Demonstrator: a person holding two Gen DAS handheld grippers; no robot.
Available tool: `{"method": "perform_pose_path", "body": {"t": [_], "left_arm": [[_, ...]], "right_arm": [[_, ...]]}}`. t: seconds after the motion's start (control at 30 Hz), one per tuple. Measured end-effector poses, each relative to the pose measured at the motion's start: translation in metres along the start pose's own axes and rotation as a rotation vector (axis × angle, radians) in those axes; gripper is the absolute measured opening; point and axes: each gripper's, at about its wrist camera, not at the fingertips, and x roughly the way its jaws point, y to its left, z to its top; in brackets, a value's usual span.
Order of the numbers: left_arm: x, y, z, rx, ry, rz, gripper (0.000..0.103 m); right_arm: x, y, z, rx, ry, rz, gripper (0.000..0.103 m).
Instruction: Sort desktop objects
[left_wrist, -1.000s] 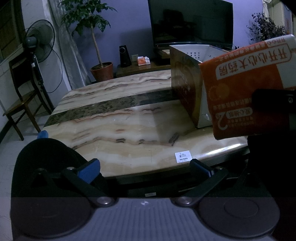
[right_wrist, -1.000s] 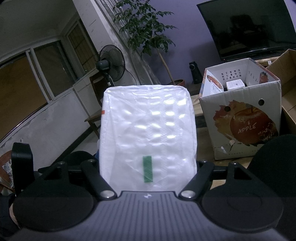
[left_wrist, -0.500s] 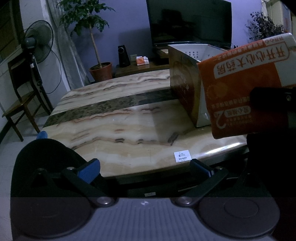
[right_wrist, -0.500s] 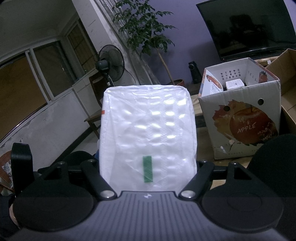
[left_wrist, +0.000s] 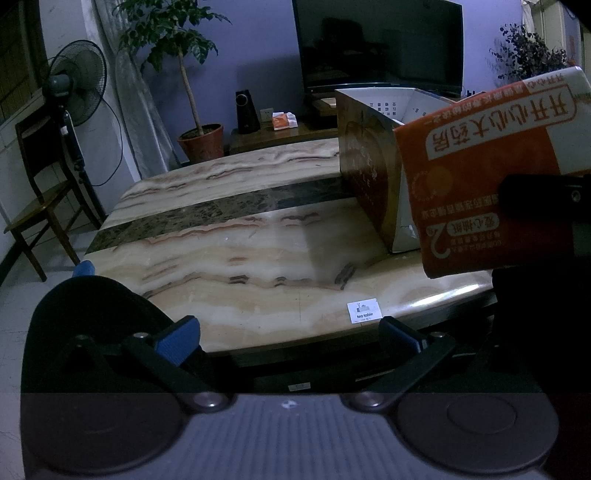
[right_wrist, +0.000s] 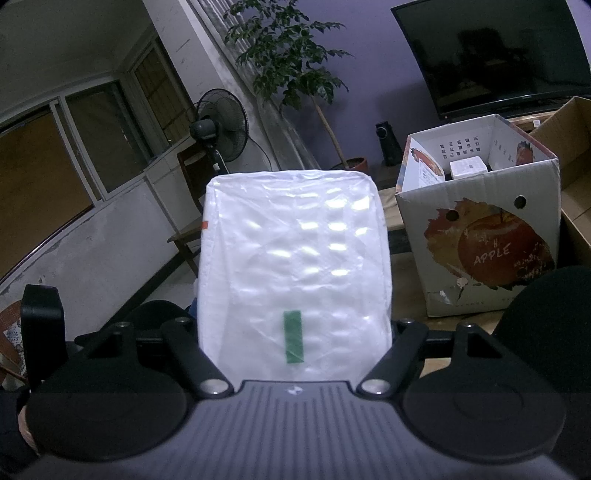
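The right gripper (right_wrist: 295, 328) has its jaws spread wide and clamped on a soft rectangular tissue pack in clear, dimpled plastic wrap (right_wrist: 293, 269), held up in the air. From above the pack looks white and glossy, with rows of bright glints and a small green strip near its close end. Seen from the left wrist, its side is orange and white with large printed characters (left_wrist: 491, 173), and it hangs over the near right edge of the table.

The left gripper (left_wrist: 291, 332) stands with its jaws apart and nothing between them; one blue-padded finger (left_wrist: 177, 339) shows at the left, low before the near edge of the beige, brown-veined marble table (left_wrist: 240, 266). A small white label (left_wrist: 364, 311) sits near that edge.

To the right and farther off on the table stands an open white cardboard box printed with a red apple (right_wrist: 487, 236), with a small white carton (right_wrist: 467, 167) inside. Beyond are a dark television (left_wrist: 380, 44), a potted tree (left_wrist: 184, 74) and a standing fan (left_wrist: 75, 92).
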Motion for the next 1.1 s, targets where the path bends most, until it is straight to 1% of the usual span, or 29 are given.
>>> {"method": "perform_pose_path", "body": {"t": [0.27, 0.4, 0.5, 0.73, 0.93, 1.03, 1.1], "left_arm": [[0.001, 0.0, 0.001, -0.005, 0.007, -0.006, 0.102], [0.0, 0.001, 0.001, -0.007, 0.007, -0.009, 0.102], [0.0, 0.001, 0.001, -0.007, 0.008, -0.009, 0.102], [-0.003, 0.003, 0.002, -0.021, 0.008, -0.016, 0.102], [-0.004, 0.008, 0.002, -0.045, 0.014, -0.021, 0.102], [-0.005, 0.007, 0.001, -0.041, 0.012, -0.023, 0.102], [-0.006, 0.008, 0.001, -0.04, 0.011, -0.024, 0.102]], "right_arm": [[0.0, 0.0, -0.002, -0.001, 0.0, 0.001, 0.077], [0.001, 0.002, -0.001, -0.007, 0.013, 0.004, 0.077], [0.004, 0.011, -0.002, -0.047, 0.034, -0.034, 0.077], [0.004, 0.026, -0.005, -0.069, 0.06, -0.09, 0.077], [0.006, 0.039, -0.003, -0.094, 0.101, -0.185, 0.076], [0.011, 0.054, 0.0, -0.167, 0.141, -0.263, 0.076], [0.012, 0.06, 0.001, -0.194, 0.149, -0.274, 0.076]]}}
